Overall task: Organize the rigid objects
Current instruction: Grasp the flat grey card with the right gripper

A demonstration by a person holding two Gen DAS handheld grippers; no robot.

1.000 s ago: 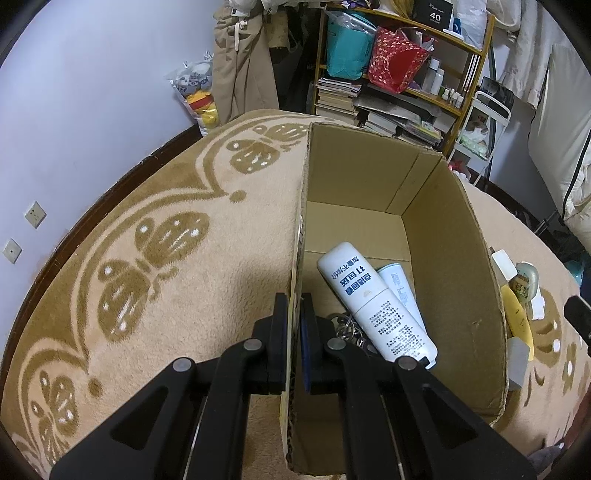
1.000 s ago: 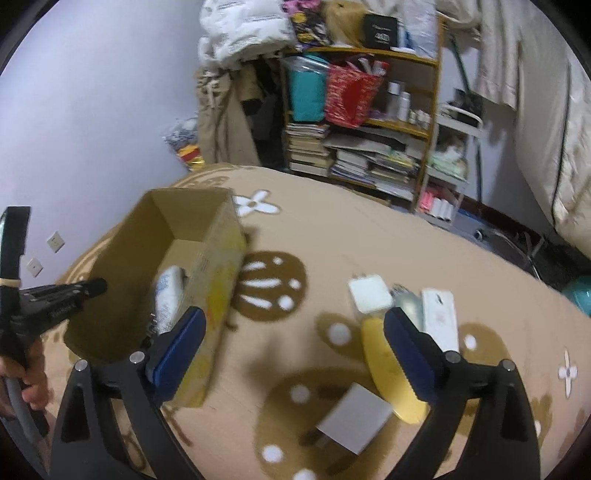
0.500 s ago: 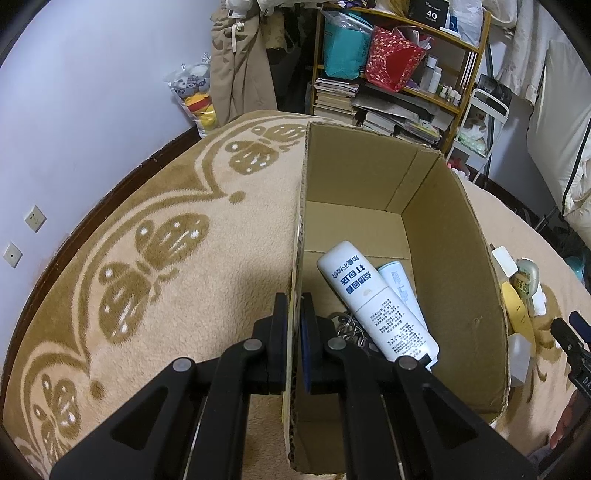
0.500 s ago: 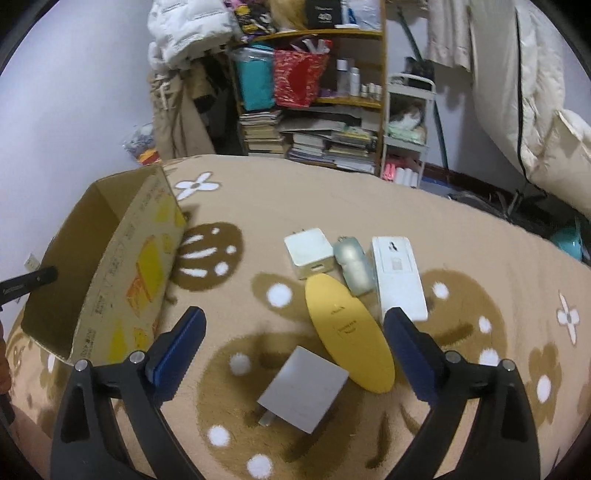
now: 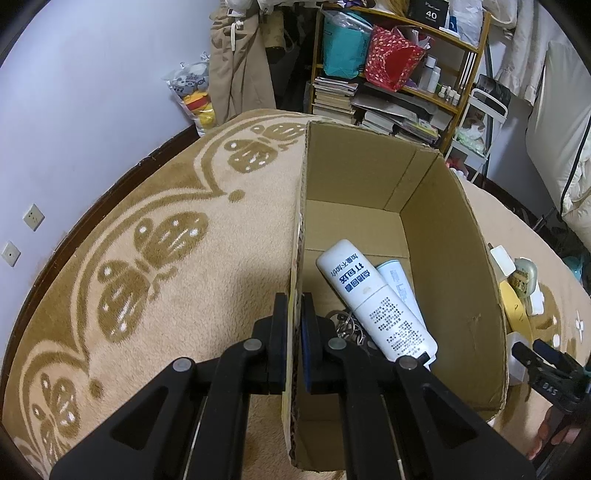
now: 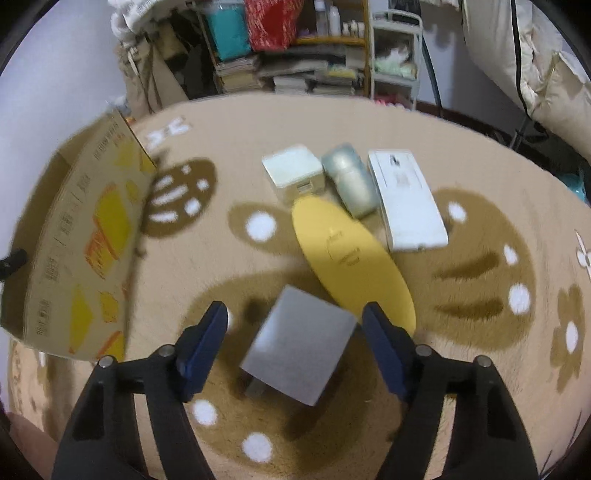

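A second ago the right hand-held gripper (image 6: 295, 345) looked across the rug from higher up, wide open, with the box in front of it; now it has dropped over the grey block (image 6: 301, 354) and its jaws are closing, the block between the pads but not yet touched. That points to the block as the next piece for the box (image 5: 454, 258). The left hand-held gripper (image 5: 294, 332) has not shifted: it stays clamped shut on the box's near wall, holding it steady.

The block lies on the rug (image 6: 480, 295) just beside the yellow oval (image 6: 351, 254); beyond are a white cube (image 6: 291, 171), a silvery bottle (image 6: 351, 184) and a flat white case (image 6: 408, 206). In the box lie a white bottle (image 5: 373, 299), a tube (image 5: 400, 280) and some rings.

The white bottle carries blue Chinese print, too small to read surely. The box's outer side shows yellow and orange graphics with blurred text. A black box on the shelf reads "40" (image 5: 436, 14).
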